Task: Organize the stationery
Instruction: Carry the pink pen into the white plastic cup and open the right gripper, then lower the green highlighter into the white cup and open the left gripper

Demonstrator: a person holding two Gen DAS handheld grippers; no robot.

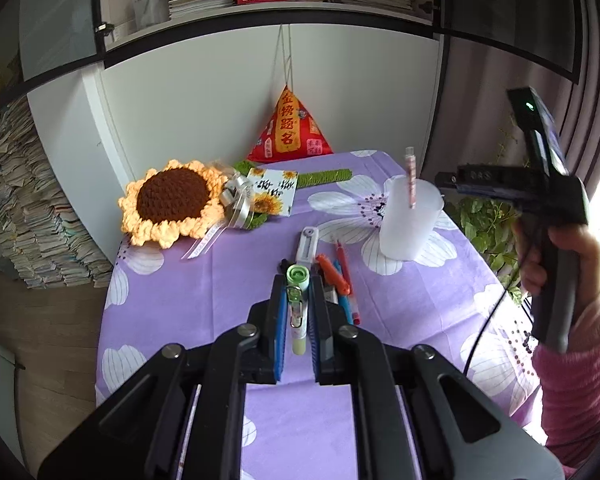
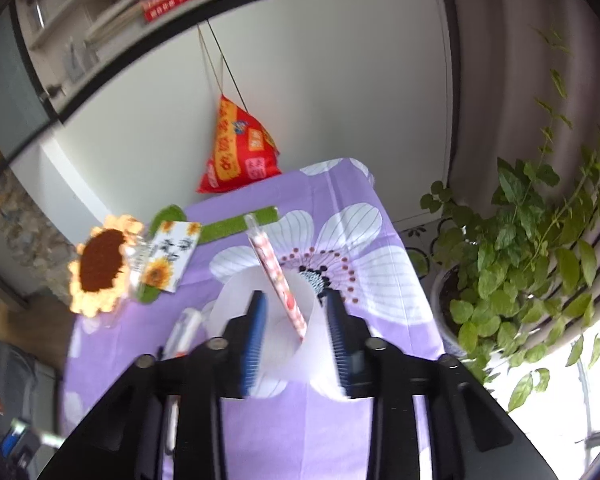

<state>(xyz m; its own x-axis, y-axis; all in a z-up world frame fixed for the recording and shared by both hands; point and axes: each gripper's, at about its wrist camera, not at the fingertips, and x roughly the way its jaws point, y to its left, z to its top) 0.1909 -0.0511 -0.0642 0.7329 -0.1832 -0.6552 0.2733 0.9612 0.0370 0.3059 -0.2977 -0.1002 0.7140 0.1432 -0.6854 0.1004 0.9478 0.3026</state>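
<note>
Gripping a white pen with a green cap and metal clip (image 1: 298,304), the left tongs (image 1: 298,292) hold it lengthwise between their blue pads, cap end pointing forward toward the translucent white plastic cup (image 1: 408,220) that stands on the counter covered in a purple cloth with white flowers (image 1: 203,280). That cup already holds one pink-and-white checked pen (image 1: 410,178), leaning upright against its rim. Nearer than the cup and to its left lies the remaining loose stationery: an orange marker (image 1: 334,274), a red pen (image 1: 342,258), a blue pen (image 1: 346,308) and a white flat tool with a slider (image 1: 308,244), bunched together just beyond the left tongs.

The right tongs (image 2: 295,312) hang above the cup with their jaws spread and nothing between them; the cup's rim and the checked pen show in the gap. The right wrist view is blurred, so finer detail there is uncertain.

The step in hand appears to be carrying the green-capped pen to the cup. The next move calls for lifting it, tipping it toward vertical, and lowering it inside the rim beside the checked pen. The cup looks light, so a sideways knock could topple it, and the right tongs crowd the space above it and may need to give way.
</note>
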